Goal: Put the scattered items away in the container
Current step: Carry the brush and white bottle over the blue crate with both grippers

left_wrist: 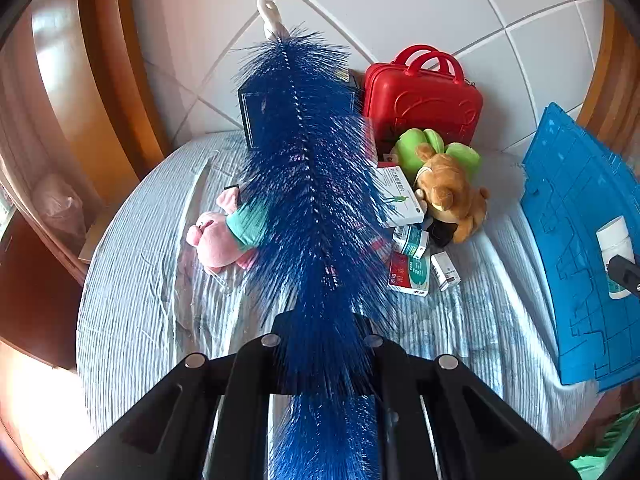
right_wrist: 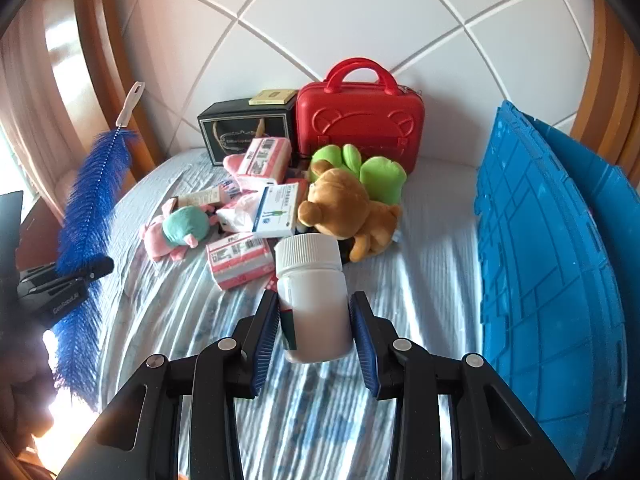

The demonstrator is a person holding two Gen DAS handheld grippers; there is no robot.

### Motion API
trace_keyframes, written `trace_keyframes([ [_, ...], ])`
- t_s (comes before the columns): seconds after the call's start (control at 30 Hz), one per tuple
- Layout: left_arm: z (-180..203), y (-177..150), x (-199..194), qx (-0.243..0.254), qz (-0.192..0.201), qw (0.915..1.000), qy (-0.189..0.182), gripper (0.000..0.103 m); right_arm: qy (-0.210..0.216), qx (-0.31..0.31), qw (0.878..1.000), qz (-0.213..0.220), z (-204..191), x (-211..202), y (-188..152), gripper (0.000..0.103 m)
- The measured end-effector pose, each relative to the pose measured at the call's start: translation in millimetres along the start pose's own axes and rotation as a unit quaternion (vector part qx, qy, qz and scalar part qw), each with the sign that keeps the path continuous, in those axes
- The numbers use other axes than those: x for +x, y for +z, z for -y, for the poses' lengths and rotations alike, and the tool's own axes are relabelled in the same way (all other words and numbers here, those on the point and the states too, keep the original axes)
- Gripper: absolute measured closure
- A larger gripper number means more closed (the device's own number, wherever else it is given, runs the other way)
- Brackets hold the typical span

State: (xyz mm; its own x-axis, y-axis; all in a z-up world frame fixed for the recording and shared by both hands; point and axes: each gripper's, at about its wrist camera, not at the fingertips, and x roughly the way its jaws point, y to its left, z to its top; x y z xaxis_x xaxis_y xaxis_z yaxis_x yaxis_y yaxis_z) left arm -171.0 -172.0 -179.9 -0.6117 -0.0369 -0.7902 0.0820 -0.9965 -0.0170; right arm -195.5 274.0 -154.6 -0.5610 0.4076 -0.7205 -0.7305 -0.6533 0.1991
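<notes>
Faintly, left gripper (right_wrist: 94, 268) reads "GenRobot.AI" — blurred.

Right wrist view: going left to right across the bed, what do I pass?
Blue brush held in the left gripper → pink pig toy → white bottle held in the right gripper → brown bear toy → blue crate.

Black right tool (right_wrist: 314, 332), blue ribbed pads (right_wrist: 264, 344), silver screws

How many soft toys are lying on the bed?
3: a pink pig on the left, a brown bear in the middle, a green toy behind the bear. More may be hidden.
</notes>
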Motion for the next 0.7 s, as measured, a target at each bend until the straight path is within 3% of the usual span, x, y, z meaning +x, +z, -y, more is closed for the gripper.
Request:
trace_keyframes([
  [0.3, 15, 9, -36, -0.007, 0.027, 0.9994, 0.018, 0.093, 0.024, -0.012, 0.999, 0.031, 4, -40, 4, 0.067],
  [0.7, 83, 21, -82, -0.009, 0.058, 0.9978, 0.031, 0.093, 0.062, -0.021, 0.995, 0.077, 52, -92, 11, 0.067],
])
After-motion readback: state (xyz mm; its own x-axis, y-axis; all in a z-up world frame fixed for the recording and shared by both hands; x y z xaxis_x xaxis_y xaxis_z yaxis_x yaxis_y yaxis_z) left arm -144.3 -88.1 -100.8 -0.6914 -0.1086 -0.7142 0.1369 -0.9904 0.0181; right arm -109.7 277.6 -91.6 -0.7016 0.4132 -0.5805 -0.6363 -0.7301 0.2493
